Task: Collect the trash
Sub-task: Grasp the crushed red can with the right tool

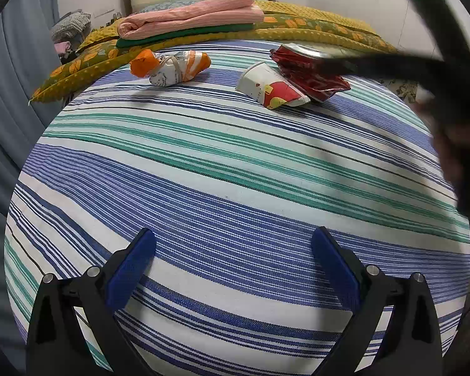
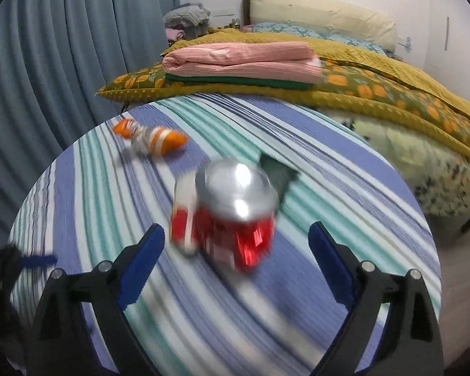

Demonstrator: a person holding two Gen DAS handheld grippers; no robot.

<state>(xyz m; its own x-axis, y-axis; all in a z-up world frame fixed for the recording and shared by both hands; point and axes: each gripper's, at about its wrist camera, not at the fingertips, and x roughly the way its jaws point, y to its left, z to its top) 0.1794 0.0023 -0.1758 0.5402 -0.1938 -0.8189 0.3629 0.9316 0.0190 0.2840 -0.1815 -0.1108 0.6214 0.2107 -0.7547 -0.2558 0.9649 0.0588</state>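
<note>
The right gripper (image 2: 236, 257) is spread wide, pinching nothing; a crushed red can (image 2: 235, 213) lies blurred on the striped sheet (image 2: 344, 188) just beyond its tips, a flattened paper cup (image 1: 271, 86) touching its side. The left gripper (image 1: 233, 263) is also spread and empty over bare sheet, well apart from the trash. An orange wrapper (image 1: 170, 65) lies further off, near a folded pink blanket (image 1: 188, 15)
</note>
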